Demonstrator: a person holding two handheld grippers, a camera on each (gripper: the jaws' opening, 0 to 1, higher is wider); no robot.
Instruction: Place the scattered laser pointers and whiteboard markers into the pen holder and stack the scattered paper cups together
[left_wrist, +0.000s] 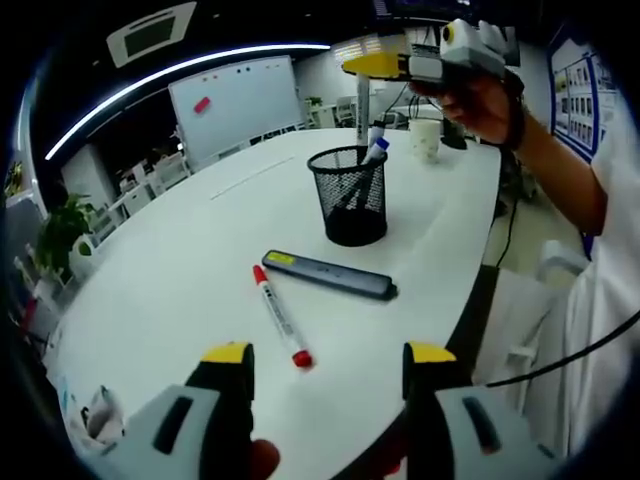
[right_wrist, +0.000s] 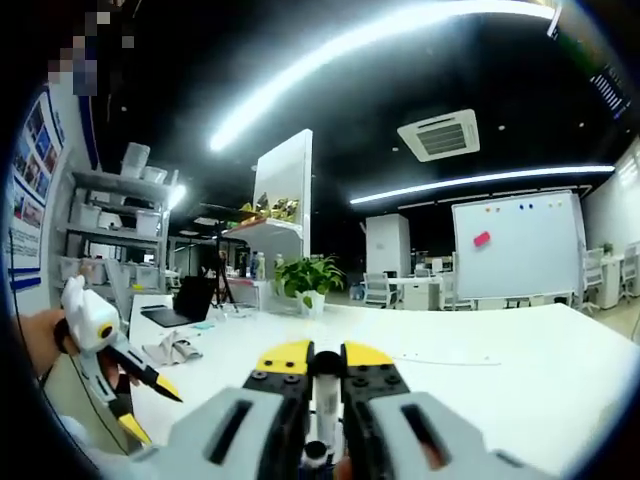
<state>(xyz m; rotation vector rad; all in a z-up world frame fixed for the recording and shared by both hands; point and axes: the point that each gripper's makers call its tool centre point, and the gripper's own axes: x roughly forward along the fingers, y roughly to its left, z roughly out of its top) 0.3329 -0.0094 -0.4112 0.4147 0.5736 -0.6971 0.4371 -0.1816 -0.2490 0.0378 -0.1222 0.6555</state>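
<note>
White table (left_wrist: 180, 270), red marker (left_wrist: 279, 316) loose, right hand-held gripper (right_wrist: 326, 372) gripping marker (right_wrist: 324, 400)

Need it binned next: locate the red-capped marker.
In the left gripper view, the red-capped marker lies on the white table, beside the grey laser pointer, before the mesh pen holder.

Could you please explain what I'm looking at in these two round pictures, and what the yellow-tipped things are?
A person holds a hand-held gripper in each hand, and each carries a fisheye camera looking along its two yellow-tipped jaws.

The left gripper view looks down on a white table. The left hand-held gripper is open and empty. Ahead lie a red-capped marker and a dark laser pointer, then a black mesh pen holder with a marker already in it. A paper cup stands further back. The right hand-held gripper hangs above the holder.

The right gripper view shows that hand-held gripper's own jaws shut on a white pen-like thing, probably a marker, with an office behind.
</note>
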